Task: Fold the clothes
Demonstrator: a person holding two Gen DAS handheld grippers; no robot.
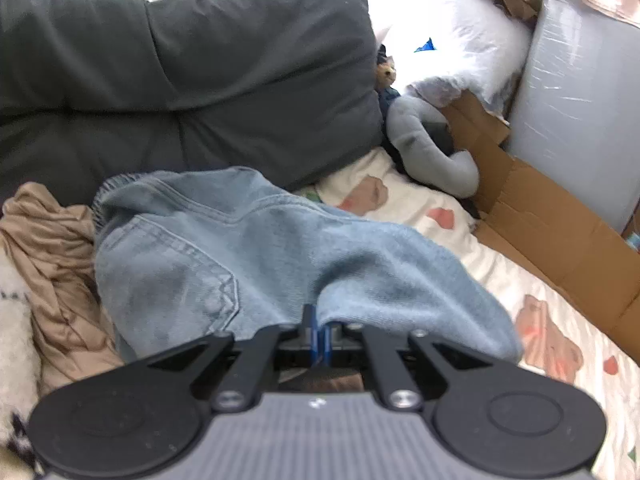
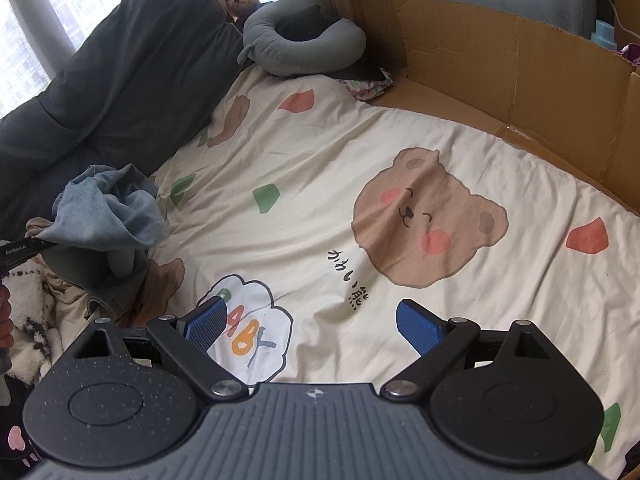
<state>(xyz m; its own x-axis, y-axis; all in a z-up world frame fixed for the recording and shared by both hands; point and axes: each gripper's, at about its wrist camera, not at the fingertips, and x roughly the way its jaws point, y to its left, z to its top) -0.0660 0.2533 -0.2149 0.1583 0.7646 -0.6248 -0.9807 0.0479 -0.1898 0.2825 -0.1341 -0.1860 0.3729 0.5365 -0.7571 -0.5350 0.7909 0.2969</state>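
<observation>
Light blue jeans point(image 1: 240, 252) fill the middle of the left wrist view, back pocket up. My left gripper point(image 1: 318, 330) is shut on an edge of the denim, its blue pads pinched together. In the right wrist view the same jeans point(image 2: 108, 208) hang bunched at the far left, lifted off the bed by the left gripper point(image 2: 38, 242). My right gripper point(image 2: 312, 322) stands open over the cream bear-print sheet point(image 2: 320, 184), nothing between its blue pads point(image 2: 206, 326).
A tan garment point(image 1: 52, 264) lies crumpled left of the jeans. A dark grey cushion point(image 1: 192, 80) runs along the back. A grey neck pillow point(image 2: 304, 46) and cardboard wall point(image 2: 520, 80) border the bed's far and right sides. A fluffy white blanket point(image 2: 24, 304) sits at left.
</observation>
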